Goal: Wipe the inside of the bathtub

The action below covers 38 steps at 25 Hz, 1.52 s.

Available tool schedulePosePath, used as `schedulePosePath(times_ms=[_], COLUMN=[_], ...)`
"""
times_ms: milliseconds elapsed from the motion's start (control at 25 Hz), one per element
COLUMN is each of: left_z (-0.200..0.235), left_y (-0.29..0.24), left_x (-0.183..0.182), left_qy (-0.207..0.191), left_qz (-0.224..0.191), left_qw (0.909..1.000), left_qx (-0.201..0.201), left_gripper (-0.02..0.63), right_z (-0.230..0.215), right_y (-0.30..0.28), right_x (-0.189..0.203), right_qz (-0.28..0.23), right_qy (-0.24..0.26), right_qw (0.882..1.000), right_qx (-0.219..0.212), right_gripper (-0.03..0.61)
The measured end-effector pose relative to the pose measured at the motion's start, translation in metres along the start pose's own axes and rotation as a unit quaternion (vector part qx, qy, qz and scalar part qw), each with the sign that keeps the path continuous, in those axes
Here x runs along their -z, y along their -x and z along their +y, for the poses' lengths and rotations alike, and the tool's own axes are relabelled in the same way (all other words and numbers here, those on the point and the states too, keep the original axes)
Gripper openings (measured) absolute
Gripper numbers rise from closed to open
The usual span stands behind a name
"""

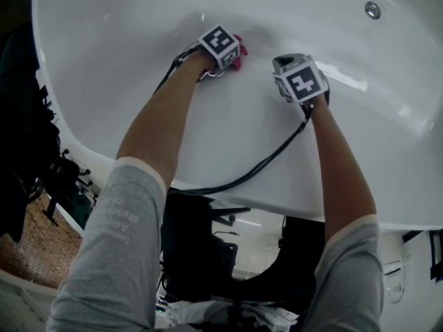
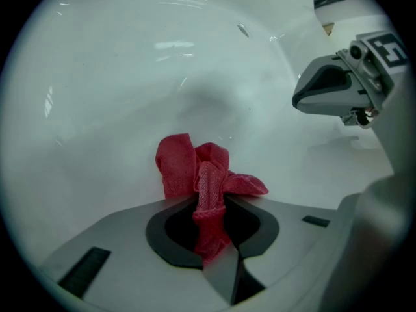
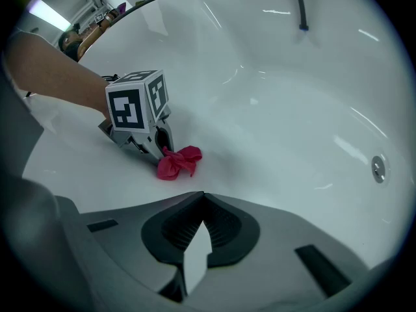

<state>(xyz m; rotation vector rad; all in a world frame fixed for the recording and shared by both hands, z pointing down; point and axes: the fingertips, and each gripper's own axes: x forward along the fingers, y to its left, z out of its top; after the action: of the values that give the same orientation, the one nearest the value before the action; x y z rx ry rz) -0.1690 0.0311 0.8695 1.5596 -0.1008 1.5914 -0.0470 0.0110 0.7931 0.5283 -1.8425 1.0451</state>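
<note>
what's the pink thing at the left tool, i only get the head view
Observer: A red cloth. The left tool has its jaws shut on a strip of it, and the rest is bunched against the tub.
Operator: right tool got anything
Observer: No. The right tool has its jaws together with nothing between them.
Operator: cloth flat or crumpled
Observer: Crumpled into loose folds ahead of the jaws.

Soft overhead light lays pale glare streaks across my white bathtub (image 1: 138,19). Shadows are faint, and both gripper views curve and darken at their edges.
</note>
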Motion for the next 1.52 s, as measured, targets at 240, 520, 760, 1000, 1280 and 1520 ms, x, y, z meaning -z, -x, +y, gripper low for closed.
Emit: schedulePosePath(times_ms=[240, 520, 760, 1000, 1280, 1520], left_z=[-0.014, -0.041, -0.064, -0.09, -0.125, -0.13], left_y=[0.027, 0.065, 0.101, 0.144, 0.195, 0.223], left_x=[0.018, 0.033, 0.054, 0.081, 0.117, 0.134], left_qy=[-0.006, 0.006, 0.004, 0.009, 0.019, 0.038], left_qz=[0.029, 0.022, 0.029, 0.017, 0.003, -0.02], left_qw=[0.9995, 0.9997, 0.9996, 0.9995, 0.9987, 0.9963], left_qx=[0.005, 0.004, -0.003, -0.023, -0.048, -0.074], left_gripper=[0.077, 0.077, 0.077, 0.078, 0.078, 0.078], right_z=[0.005, 0.022, 0.054, 0.089, 0.142, 0.168], right_y=[0.029, 0.072, 0.105, 0.152, 0.217, 0.249], right_x=[-0.007, -0.012, -0.026, -0.038, -0.05, -0.061], right_qz=[-0.005, -0.012, -0.017, -0.029, -0.065, -0.094], right_qy=[0.001, 0.002, 0.011, 0.026, 0.025, 0.048], right_qw=[1.0, 1.0, 1.0, 0.999, 0.998, 0.994], right_qx=[0.008, 0.012, 0.006, 0.012, 0.011, 0.013], right_gripper=[0.009, 0.009, 0.009, 0.009, 0.009, 0.009])
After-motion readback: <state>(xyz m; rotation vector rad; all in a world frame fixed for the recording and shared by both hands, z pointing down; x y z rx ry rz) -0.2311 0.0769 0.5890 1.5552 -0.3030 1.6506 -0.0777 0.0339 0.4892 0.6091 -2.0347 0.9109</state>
